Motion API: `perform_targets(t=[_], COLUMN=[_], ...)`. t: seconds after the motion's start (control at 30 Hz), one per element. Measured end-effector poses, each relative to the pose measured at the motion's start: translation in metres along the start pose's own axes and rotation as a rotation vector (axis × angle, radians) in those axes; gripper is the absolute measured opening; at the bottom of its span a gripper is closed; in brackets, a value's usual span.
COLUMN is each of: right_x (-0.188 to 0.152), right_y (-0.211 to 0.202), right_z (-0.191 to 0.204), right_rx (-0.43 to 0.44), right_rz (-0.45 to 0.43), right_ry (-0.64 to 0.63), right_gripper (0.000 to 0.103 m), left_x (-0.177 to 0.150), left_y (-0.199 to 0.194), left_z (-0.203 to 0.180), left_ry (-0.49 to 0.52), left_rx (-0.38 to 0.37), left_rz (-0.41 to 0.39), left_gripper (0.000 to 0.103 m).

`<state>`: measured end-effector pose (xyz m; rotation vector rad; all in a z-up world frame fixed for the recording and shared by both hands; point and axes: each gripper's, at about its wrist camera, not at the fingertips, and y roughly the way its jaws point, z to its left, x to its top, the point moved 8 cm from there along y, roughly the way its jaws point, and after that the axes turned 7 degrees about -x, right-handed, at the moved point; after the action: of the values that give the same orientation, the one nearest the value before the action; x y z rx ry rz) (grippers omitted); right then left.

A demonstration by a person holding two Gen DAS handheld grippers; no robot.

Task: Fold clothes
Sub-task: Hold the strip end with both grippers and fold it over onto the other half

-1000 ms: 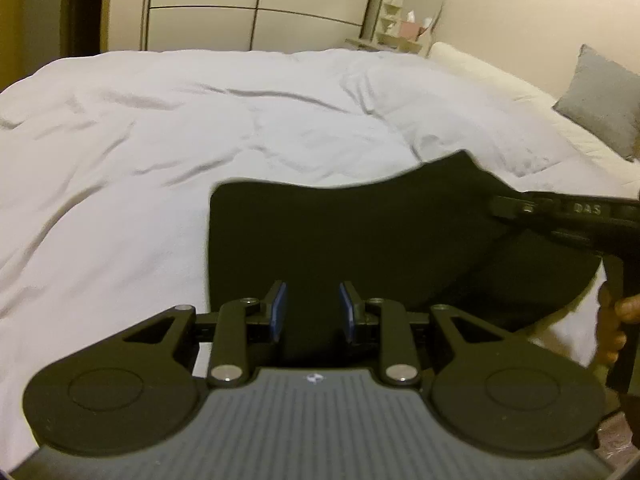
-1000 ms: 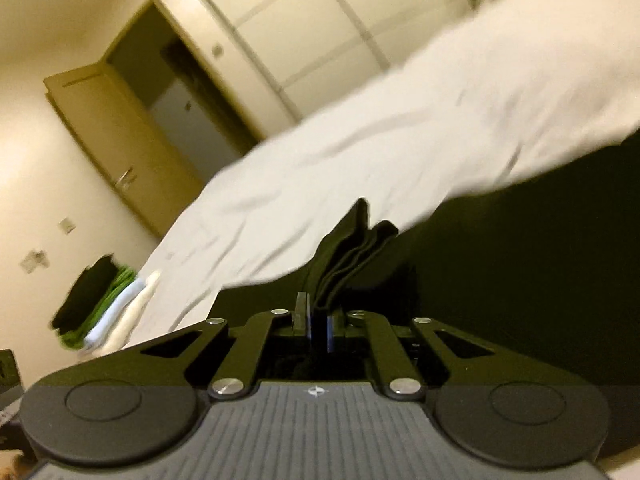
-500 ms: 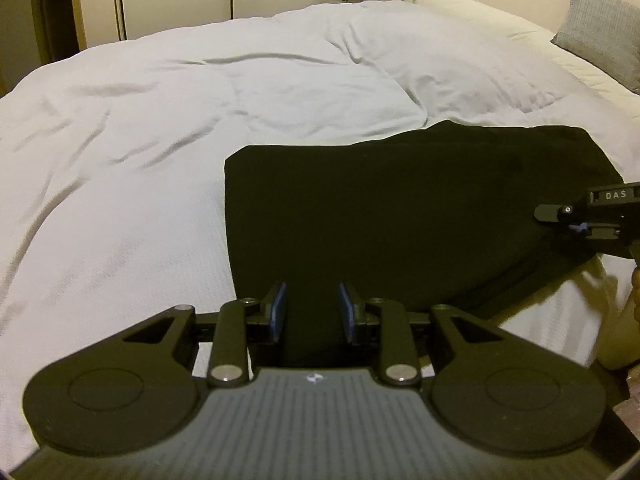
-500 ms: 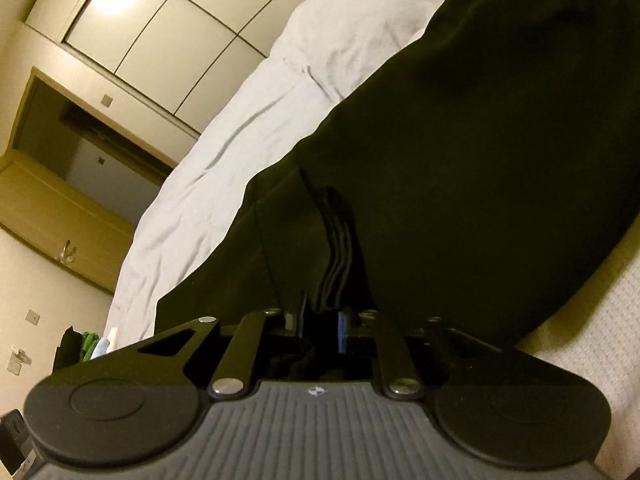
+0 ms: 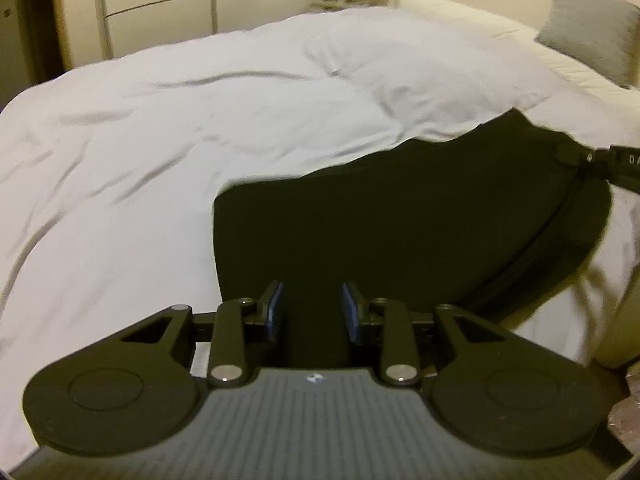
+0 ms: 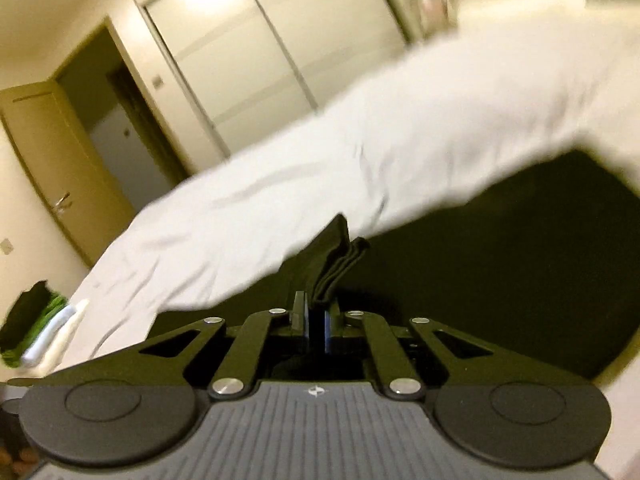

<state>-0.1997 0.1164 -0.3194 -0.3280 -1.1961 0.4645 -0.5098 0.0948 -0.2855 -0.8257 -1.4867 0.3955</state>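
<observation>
Since a moment ago, the black garment is lifting at its far edge instead of lying flat. The right gripper fingers are pressing tight on a bunched fold of it. The left gripper fingers are opening slightly, a strip of the same garment lying between them, the pads apparently not pressing it. Beyond both, the cloth is spreading over the white duvet on the bed.
</observation>
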Motion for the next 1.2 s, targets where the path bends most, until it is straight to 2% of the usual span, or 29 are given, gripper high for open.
perform_targets(t=[0.07,0.2,0.27,0.4,0.53,0.63,0.73,0.83,0.97,1.07,1.2], right_x=[0.008,-0.008,-0.018,-0.017,0.013,0.041,0.038,0.020,0.030,0.036,0.019], right_y=[-0.009,0.005,0.011,0.010,0.013,0.005,0.009,0.024,0.015,0.013,0.029], right_z=[-0.026,-0.108,-0.131,-0.127,-0.102,-0.099,-0.126,-0.153,-0.147,-0.155,-0.183], right_rx=[-0.046,-0.160,-0.169,-0.132,-0.078,-0.085,-0.143,-0.173,-0.182,-0.225,-0.260], right_rz=[-0.021,0.063,0.089,0.067,-0.005,-0.073,-0.035,0.028,-0.035,-0.049,0.023], right_ry=[0.003,0.136,0.188,0.157,0.094,0.019,0.043,0.118,0.067,0.060,0.136], right_gripper=[0.005,0.006,0.006,0.005,0.005,0.005,0.005,0.005,0.004,0.004,0.004], left_x=[0.006,0.006,0.003,0.005,0.014,0.017,0.015,0.013,0.018,0.021,0.016], left_y=[0.004,0.030,0.042,0.053,0.054,0.060,0.071,0.077,0.073,0.070,0.073], left_z=[-0.014,-0.034,-0.043,-0.049,-0.057,-0.069,-0.081,-0.087,-0.088,-0.086,-0.084], left_ry=[0.020,0.045,0.053,0.049,0.063,0.071,0.069,0.073,0.069,0.068,0.061], left_rx=[-0.027,-0.039,-0.039,-0.017,-0.006,-0.022,-0.048,-0.037,-0.033,-0.027,-0.023], left_rz=[-0.004,0.054,0.084,0.108,0.105,0.105,0.118,0.126,0.120,0.109,0.119], left_gripper=[0.028,0.028,0.028,0.028,0.028,0.029,0.029,0.029,0.030,0.030,0.030])
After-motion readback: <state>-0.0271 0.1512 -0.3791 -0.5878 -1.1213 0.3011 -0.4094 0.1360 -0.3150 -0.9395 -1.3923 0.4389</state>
